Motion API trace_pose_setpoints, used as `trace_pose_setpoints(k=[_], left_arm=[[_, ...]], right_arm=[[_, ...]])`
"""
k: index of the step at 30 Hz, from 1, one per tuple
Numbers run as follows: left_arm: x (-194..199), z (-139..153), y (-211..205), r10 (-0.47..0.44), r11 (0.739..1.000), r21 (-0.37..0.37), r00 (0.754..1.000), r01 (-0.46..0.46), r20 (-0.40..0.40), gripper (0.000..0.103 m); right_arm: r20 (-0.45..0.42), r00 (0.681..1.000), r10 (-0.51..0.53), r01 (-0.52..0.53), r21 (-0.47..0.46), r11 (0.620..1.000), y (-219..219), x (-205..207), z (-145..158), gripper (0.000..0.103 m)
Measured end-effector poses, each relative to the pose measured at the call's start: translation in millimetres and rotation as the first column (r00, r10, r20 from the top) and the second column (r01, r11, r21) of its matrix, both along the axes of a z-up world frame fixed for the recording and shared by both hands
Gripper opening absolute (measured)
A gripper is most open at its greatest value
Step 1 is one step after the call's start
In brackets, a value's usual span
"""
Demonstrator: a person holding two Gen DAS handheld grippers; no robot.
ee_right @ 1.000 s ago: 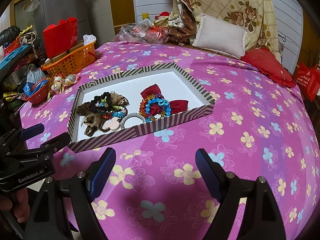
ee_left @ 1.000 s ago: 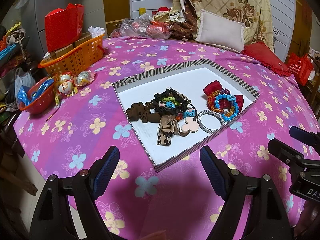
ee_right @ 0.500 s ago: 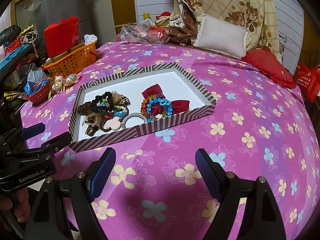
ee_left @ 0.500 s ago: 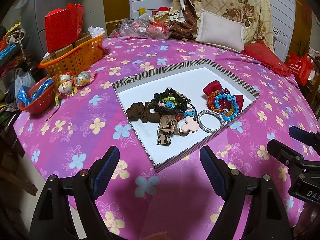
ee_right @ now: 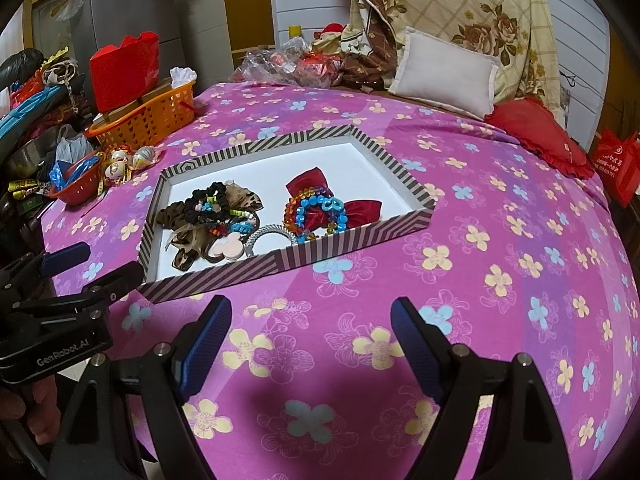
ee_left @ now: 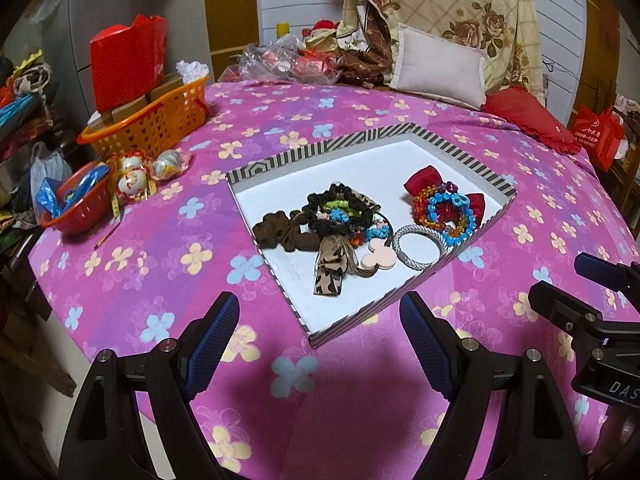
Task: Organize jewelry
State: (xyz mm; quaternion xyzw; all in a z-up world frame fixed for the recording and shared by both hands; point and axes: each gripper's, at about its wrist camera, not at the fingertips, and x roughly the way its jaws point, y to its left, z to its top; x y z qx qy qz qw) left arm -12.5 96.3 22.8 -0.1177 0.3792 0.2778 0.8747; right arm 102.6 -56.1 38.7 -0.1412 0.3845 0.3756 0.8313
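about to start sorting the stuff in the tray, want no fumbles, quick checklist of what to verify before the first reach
1. Left gripper open and empty: ok, fingers spread, nothing between them.
2. Right gripper open and empty: ok, the same.
3. Striped tray flat on the bedspread and in front of both grippers: ok.
4. Silver bangle free to pick alone: ok, it lies mostly on bare tray floor, though the beaded bracelets sit close beside it.
5. Black scrunchie free to pick alone: not ok, it is piled with the brown scrunchie and other hair ties.
6. Separate place for sorted pieces: cannot tell, no divider or second holder is evident.
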Motion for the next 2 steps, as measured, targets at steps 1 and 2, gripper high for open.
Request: trace_pose_setpoints(k=[1, 2], left_arm=[[0.4, -0.2, -0.8, -0.003, 1.000, 0.003, 1.000, 0.003, -0.001, 0.070], [0.8, -0.3, -1.5, -0.006, 1.000, 0.005, 1.000, 0.006, -0.003, 0.070]], right_arm=[[0.000, 1.000, 0.000, 0.000, 0.000, 1.000, -0.2, -0.3, 0.5, 0.085], [0.001, 1.000, 0.001, -0.001, 0.000, 1.000, -0.2, -0.3, 0.6, 0.085]])
